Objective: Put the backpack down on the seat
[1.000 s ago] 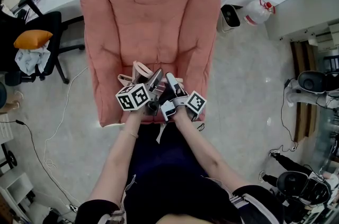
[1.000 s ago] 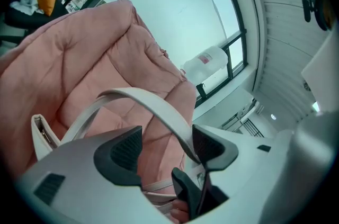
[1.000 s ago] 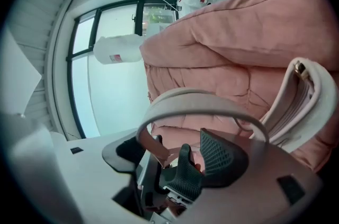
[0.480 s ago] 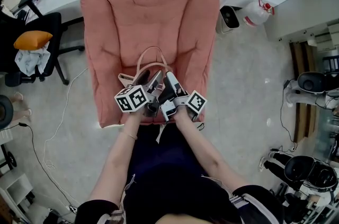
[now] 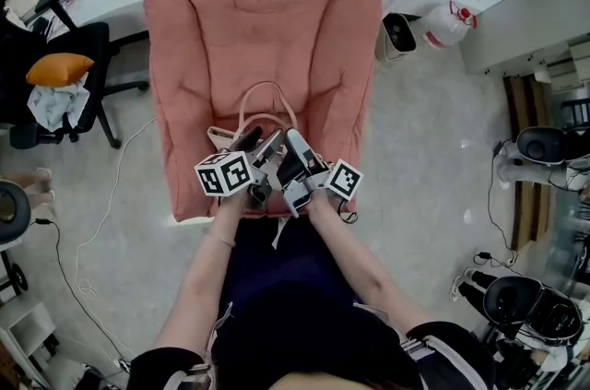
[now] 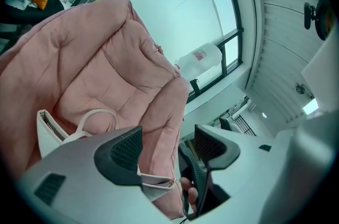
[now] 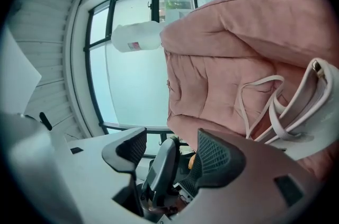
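A cream backpack [image 5: 241, 128] rests on the seat of the pink armchair [image 5: 184, 47], its handle loop [image 5: 263, 93] lying flat on the cushion. My left gripper [image 5: 258, 143] hovers over the bag's near edge. Its jaws have just been opening and now stand wide, with nothing pressed between the pads. In the left gripper view the bag [image 6: 50, 130] lies below and left of the left gripper [image 6: 168, 146]. My right gripper [image 5: 297, 148] sits close beside the left, open and empty. The right gripper view shows the bag's straps [image 7: 259, 101] to the right of the right gripper [image 7: 167, 151].
A black office chair [image 5: 78, 56] carrying an orange cushion [image 5: 57, 68] stands left of the armchair. A white jug [image 5: 447, 21] and a small white device [image 5: 399, 29] sit on the floor at the armchair's right. Cables [image 5: 101, 222] trail over the floor, and wheeled machines [image 5: 544, 144] stand far right.
The bag's handle loop, raised at the left gripper a second ago, has dropped flat onto the seat cushion. Both grippers have drawn slightly back toward the seat's front edge.
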Demonstrator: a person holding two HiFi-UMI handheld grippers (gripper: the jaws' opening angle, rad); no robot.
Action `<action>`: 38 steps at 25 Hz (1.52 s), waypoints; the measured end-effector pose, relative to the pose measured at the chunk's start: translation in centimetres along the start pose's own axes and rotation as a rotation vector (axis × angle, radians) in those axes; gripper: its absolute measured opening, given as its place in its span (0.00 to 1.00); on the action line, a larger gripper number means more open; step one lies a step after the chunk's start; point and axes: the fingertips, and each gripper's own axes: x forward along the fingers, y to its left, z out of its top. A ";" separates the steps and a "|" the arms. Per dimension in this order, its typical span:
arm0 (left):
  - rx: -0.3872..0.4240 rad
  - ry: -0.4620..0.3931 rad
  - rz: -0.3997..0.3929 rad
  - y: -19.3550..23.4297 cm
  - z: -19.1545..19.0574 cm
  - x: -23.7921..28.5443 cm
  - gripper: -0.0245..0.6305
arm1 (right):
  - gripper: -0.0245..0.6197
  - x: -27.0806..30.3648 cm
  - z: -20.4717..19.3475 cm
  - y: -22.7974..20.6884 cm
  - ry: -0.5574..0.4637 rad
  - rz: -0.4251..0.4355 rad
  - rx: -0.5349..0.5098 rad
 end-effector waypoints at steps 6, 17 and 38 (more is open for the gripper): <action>0.042 0.000 -0.036 -1.5 0.1 -0.7 0.52 | 0.52 -0.6 0.1 0.7 -0.001 -0.008 -0.011; 0.379 -0.029 0.020 -6.1 2.0 -4.4 0.52 | 0.52 -3.0 0.4 5.3 -0.008 -0.109 -0.324; 0.637 -0.150 0.059 -12.6 5.9 -9.8 0.09 | 0.11 -3.7 -1.9 15.9 0.054 -0.208 -1.242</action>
